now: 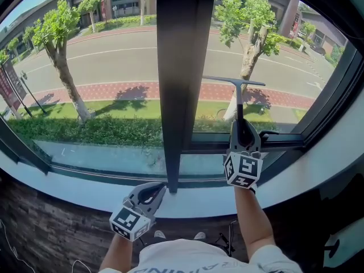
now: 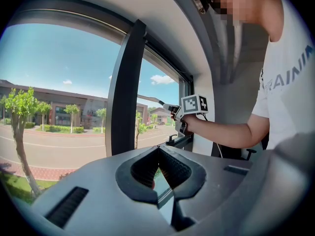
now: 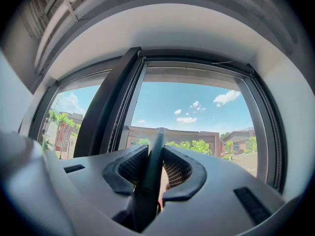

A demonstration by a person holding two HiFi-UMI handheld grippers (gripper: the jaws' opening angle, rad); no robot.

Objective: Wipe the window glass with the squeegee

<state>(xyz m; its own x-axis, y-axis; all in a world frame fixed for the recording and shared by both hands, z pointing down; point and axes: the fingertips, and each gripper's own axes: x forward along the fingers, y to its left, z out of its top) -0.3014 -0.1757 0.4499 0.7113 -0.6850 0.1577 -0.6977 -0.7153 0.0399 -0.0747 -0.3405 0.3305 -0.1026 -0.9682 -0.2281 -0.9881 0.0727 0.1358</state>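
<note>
White sill [image 1: 85,193] under the window, left claw [image 1: 163,187] low beside it, jaws together, empty, right claw [image 1: 241,125] raised, clamped on the squeegee [image 1: 239,98] handle, blade past its tips against the right glass [image 1: 278,73], beside the mullion [image 1: 182,67].

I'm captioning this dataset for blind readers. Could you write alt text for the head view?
The right gripper holds a squeegee upright by its handle, blade raised at the right window pane. The left gripper sits lower, shut and empty, near the foot of the dark centre post above the sill. Outside lie a road and trees.
</note>
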